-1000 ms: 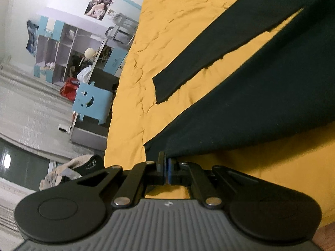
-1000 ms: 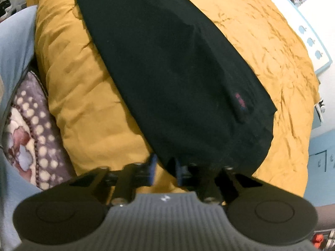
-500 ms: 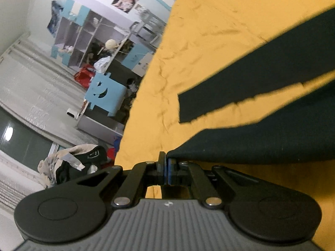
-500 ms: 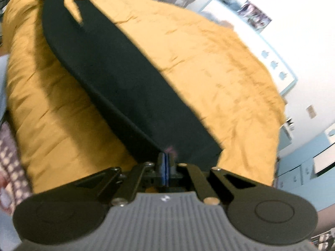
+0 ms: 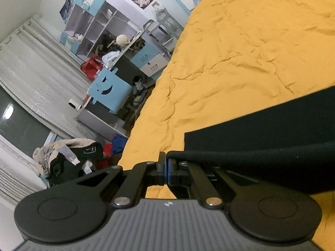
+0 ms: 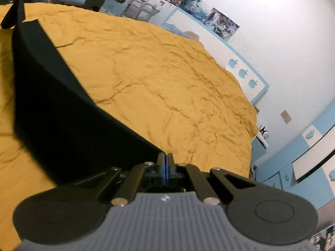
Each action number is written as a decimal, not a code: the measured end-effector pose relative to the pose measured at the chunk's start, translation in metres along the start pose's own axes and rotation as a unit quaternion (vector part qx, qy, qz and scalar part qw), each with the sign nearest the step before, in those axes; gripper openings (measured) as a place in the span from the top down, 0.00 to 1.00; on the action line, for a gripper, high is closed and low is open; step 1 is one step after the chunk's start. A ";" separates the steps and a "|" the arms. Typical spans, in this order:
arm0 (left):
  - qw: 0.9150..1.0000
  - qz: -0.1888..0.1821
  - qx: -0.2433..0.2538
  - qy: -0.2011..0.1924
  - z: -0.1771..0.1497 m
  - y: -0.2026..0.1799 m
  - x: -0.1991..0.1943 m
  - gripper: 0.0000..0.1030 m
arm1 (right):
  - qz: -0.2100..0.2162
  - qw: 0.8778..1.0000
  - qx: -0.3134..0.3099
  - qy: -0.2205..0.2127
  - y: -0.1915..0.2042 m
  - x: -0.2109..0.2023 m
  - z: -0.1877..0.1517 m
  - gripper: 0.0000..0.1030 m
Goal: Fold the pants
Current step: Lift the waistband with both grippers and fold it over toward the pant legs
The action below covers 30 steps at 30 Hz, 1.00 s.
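Note:
Black pants (image 5: 261, 146) hang stretched above a bed with a wrinkled yellow cover (image 5: 240, 58). My left gripper (image 5: 165, 167) is shut on the end of one pant leg, and the cloth runs off to the right over the other leg lying flat. In the right wrist view the pants (image 6: 54, 104) run up and to the left as a taut band. My right gripper (image 6: 166, 165) is shut on the pants' near corner, lifted off the yellow cover (image 6: 157, 83).
Left of the bed stand blue and white shelves (image 5: 90, 27), a blue chair (image 5: 108, 87) and a pile of clothes (image 5: 67, 159) on the floor. A white and blue headboard (image 6: 240, 67) and wall close off the bed's far side.
Both grippers have risen and swung away from me with the pants, lifting the near edge off the cover. The right gripper's jaws closed onto the pants' corner. More of the room shows in both views.

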<state>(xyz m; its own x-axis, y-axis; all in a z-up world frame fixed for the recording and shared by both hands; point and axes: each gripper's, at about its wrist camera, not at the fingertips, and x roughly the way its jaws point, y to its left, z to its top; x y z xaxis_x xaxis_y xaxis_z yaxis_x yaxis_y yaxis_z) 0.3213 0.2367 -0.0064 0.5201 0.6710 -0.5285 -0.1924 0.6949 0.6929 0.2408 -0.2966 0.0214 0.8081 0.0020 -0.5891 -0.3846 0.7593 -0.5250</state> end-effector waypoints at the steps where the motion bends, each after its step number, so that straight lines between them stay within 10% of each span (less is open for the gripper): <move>1: 1.000 0.000 0.002 0.002 0.003 -0.004 0.004 0.99 | 0.002 1.000 0.004 0.003 -0.003 0.014 0.003 1.00; 20: 0.992 0.035 0.107 0.056 0.046 -0.097 0.092 0.99 | 0.066 0.989 0.094 0.098 0.005 0.195 -0.031 1.00; 30: 0.994 -0.007 0.043 0.096 0.045 -0.102 0.116 0.99 | 0.076 0.982 0.144 0.095 0.004 0.210 -0.048 1.00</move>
<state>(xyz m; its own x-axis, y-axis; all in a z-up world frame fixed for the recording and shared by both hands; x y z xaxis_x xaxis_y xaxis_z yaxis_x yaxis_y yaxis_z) 0.4391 0.2323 -0.1162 0.3527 0.7047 -0.6157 -0.1112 0.6848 0.7202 0.3873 -0.3240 -0.1338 0.6428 0.0283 -0.7655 -0.3291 0.9126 -0.2426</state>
